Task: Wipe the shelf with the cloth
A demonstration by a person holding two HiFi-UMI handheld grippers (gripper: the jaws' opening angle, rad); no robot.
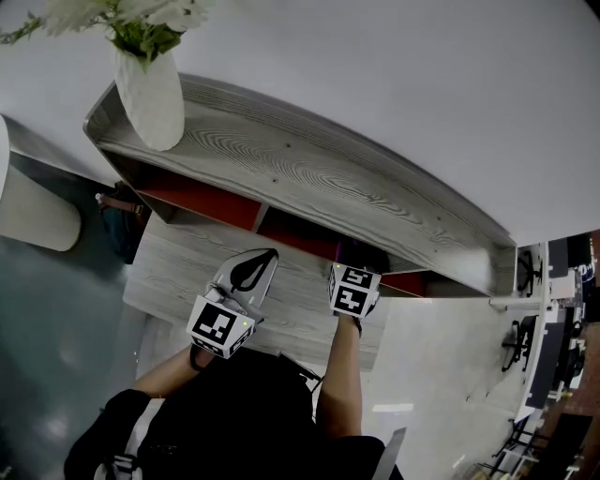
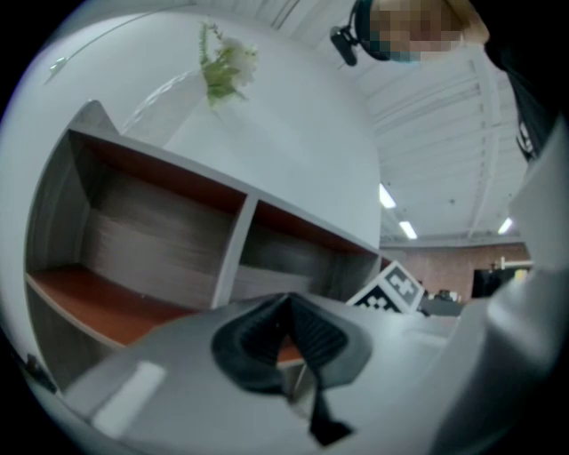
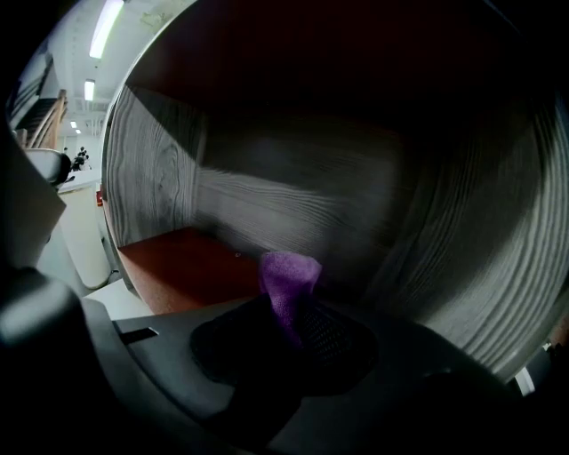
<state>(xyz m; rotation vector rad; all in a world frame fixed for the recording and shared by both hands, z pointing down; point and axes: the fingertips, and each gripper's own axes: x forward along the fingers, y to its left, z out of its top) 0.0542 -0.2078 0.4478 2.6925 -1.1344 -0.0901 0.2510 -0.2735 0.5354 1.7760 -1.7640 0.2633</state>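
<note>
where right fingers [image 3: 333,338] meet, purple cloth [image 3: 289,277] sticks out.

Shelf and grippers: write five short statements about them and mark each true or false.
1. The right gripper is shut on a purple cloth. True.
2. The left gripper holds a sponge. False: its jaws are together on nothing.
3. A white vase stands on top of the shelf. True.
4. The vase is bare. False: flowers stick out of it.
5. The cloth is outside the shelf. False: it is inside the shelf.
</note>
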